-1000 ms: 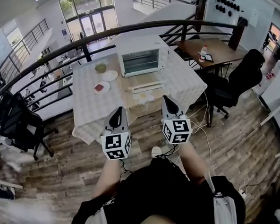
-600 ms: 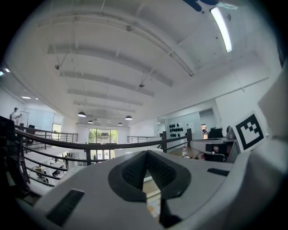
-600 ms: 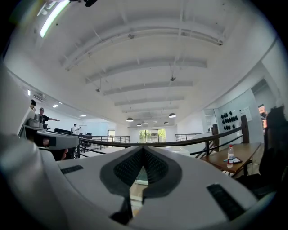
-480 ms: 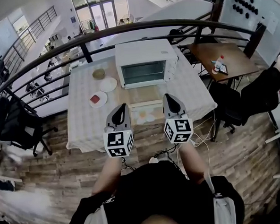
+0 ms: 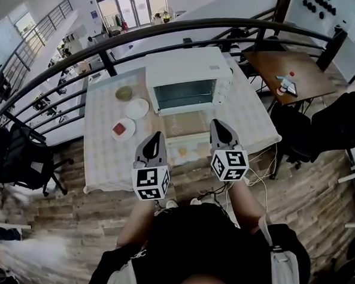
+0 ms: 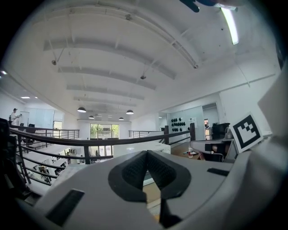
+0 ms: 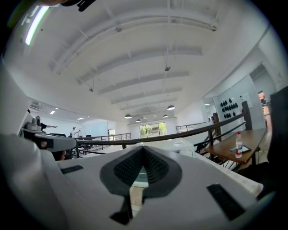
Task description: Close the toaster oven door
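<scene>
The left gripper's (image 6: 145, 155) jaws are clenched shut, the ribbed pads meeting along one line with nothing between them. The right gripper's (image 7: 143, 151) jaws are pressed together the same way, also empty. In the head view both grippers are held out side by side, close to level, pointing towards the table (image 5: 106, 158). Their tips show over its near edge and their marker cubes over the wooden floor.

The white toaster oven (image 5: 188, 71) stands at the table's far edge, right of its middle and straight ahead of the grippers. Its door (image 5: 187, 123) is dropped open and lies flat, reaching towards the near edge. The door's outer edge falls between the two gripper tips and apart from both. Just in front of the door lies a pale item (image 5: 184, 151) with a yellow spot, too small to name.

Left of the oven, a greenish bowl (image 5: 124, 93) sits near the far edge. A bare white plate (image 5: 137, 108) is beside it, and a plate with something red (image 5: 123, 128) is nearer the table's middle. A dark railing (image 5: 176, 29) curves behind the far edge.
</scene>
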Demonstrator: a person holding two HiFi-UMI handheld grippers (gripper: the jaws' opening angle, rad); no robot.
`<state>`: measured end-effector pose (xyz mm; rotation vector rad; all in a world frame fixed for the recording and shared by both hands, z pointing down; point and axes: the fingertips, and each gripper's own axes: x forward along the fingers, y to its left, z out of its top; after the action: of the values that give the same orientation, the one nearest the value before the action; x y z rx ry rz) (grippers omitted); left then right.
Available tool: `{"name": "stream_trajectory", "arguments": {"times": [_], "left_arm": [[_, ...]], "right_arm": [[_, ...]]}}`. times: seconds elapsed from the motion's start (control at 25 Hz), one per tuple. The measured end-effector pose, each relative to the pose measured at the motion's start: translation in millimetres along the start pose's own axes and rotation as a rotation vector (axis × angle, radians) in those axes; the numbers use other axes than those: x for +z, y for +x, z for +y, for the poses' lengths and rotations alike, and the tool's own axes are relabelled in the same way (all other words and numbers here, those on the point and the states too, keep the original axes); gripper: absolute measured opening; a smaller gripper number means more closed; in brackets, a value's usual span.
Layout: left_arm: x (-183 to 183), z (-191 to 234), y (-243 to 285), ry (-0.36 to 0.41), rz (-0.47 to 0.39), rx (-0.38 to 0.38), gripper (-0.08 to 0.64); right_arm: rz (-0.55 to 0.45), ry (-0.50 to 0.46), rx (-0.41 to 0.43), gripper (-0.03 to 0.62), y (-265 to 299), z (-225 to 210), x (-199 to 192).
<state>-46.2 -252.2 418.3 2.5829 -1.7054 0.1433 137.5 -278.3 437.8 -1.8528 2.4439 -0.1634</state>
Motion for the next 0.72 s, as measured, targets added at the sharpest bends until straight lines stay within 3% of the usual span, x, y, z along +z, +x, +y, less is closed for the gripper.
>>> {"name": "stream_trajectory", "arguments": {"times": [0.2,0.36,0.48,0.6,0.72], "left_arm": [[-3.8,12.6,19.0,-0.019,0.021,-0.04,0.014],[-12.8,22.2,28.4,-0.034,0.044,-0.065,0.014],[-17.4,31.2,33.2,-0.033,0.057,-0.071,0.014],[-20.0,38.9,37.3,-0.029,0.063,-0.076,0.014],[-22.7,45.2,42.7,-0.032,0.07,-0.075,0.014]], "right_arm": [[0.042,0.074,-0.013,0.0,9.8,-2.2,-17.8],[0.025,0.227,-0.023,0.008,11.1,-9.4,-33.6],[0.041,0.374,-0.025,0.068,15.5,-16.7,-54.8],[0.06,0.509,-0.069,0.114,15.0,-30.9,-82.7],[0.099,0.569,-0.125,0.123,10.9,-43.4,-113.4]]}}
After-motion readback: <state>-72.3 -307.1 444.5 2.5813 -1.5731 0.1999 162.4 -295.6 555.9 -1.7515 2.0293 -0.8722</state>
